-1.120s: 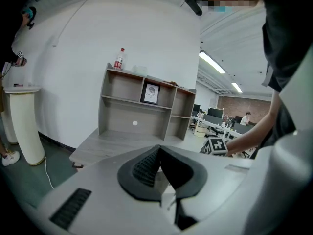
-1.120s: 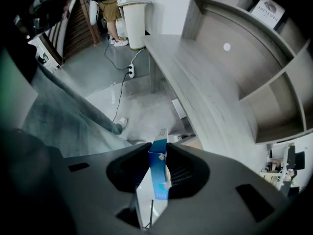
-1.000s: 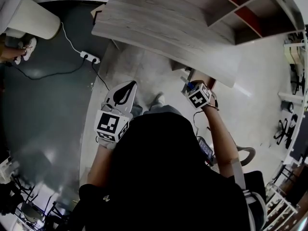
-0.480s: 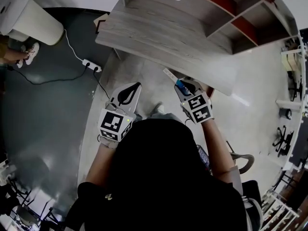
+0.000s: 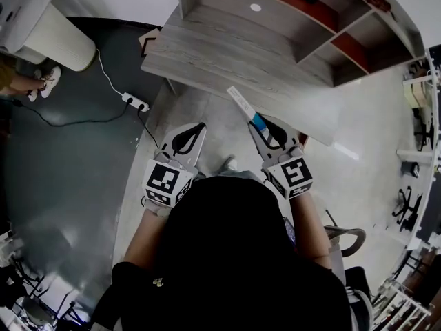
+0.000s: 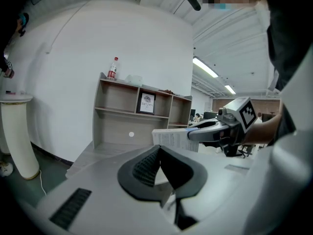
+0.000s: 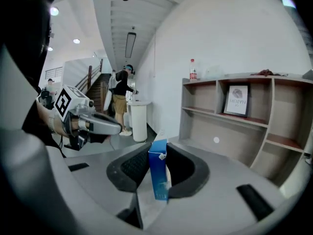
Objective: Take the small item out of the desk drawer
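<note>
A slim blue and white box sticks out of my right gripper, which is shut on its blue end and holds it in front of the grey wooden desk. In the right gripper view the box stands upright between the black pads. My left gripper is shut on nothing, level with the right one and to its left. In the left gripper view its pads meet at the tips, and the right gripper with the box shows beyond. The drawer is hidden under the desk's front edge.
A shelf unit stands at the back of the desk, with a bottle on top. A white cylinder and a power strip with cable are on the dark floor at left. A chair is behind my right arm.
My right gripper has come away from the desk's front edge with the box in it and swung it up, so it now points over the desk. The left gripper has shifted slightly right.
</note>
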`<state>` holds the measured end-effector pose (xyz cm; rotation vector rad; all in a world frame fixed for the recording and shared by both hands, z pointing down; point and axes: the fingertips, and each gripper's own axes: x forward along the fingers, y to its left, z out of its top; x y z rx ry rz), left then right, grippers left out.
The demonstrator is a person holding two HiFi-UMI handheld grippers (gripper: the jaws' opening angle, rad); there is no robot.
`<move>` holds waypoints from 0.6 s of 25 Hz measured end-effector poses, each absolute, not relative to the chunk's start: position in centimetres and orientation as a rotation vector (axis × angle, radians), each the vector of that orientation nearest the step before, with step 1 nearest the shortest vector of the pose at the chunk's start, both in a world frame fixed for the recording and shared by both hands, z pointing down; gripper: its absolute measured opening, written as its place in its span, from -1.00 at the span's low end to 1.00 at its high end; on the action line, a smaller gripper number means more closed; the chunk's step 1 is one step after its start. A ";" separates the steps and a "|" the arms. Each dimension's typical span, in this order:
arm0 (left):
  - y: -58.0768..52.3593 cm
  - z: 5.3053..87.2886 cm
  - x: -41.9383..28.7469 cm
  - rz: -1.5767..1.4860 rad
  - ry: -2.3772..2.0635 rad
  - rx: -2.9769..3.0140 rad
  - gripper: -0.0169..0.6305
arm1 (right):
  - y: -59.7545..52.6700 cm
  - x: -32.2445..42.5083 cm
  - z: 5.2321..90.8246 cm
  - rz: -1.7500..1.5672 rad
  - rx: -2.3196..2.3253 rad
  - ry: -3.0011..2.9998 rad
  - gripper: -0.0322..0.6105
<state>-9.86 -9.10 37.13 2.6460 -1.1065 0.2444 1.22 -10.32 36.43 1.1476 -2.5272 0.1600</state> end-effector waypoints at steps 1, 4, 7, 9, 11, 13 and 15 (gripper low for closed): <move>-9.2 37.0 -9.9 0.243 -1.106 2.649 -0.93 | -10.3 1.1 35.5 0.144 1.166 -2.560 -0.63; -9.5 36.7 -10.1 0.243 -1.104 2.656 -0.93 | -10.3 0.8 33.1 0.105 1.221 -2.647 -0.63; -9.6 36.5 -10.2 0.241 -1.101 2.660 -0.93 | -10.1 0.7 31.4 0.093 1.259 -2.711 -0.63; -9.7 36.3 -10.3 0.238 -1.097 2.666 -0.93 | -10.1 0.6 30.4 0.087 1.276 -2.746 -0.63; -9.9 36.1 -10.5 0.236 -1.096 2.673 -0.93 | -10.0 0.6 29.6 0.073 1.293 -2.782 -0.63; -10.2 35.9 -10.7 0.234 -1.097 2.678 -0.93 | -10.0 0.6 28.9 0.063 1.308 -2.814 -0.63; -10.4 35.7 -10.8 0.230 -1.099 2.680 -0.93 | -10.0 0.7 28.3 0.056 1.322 -2.837 -0.63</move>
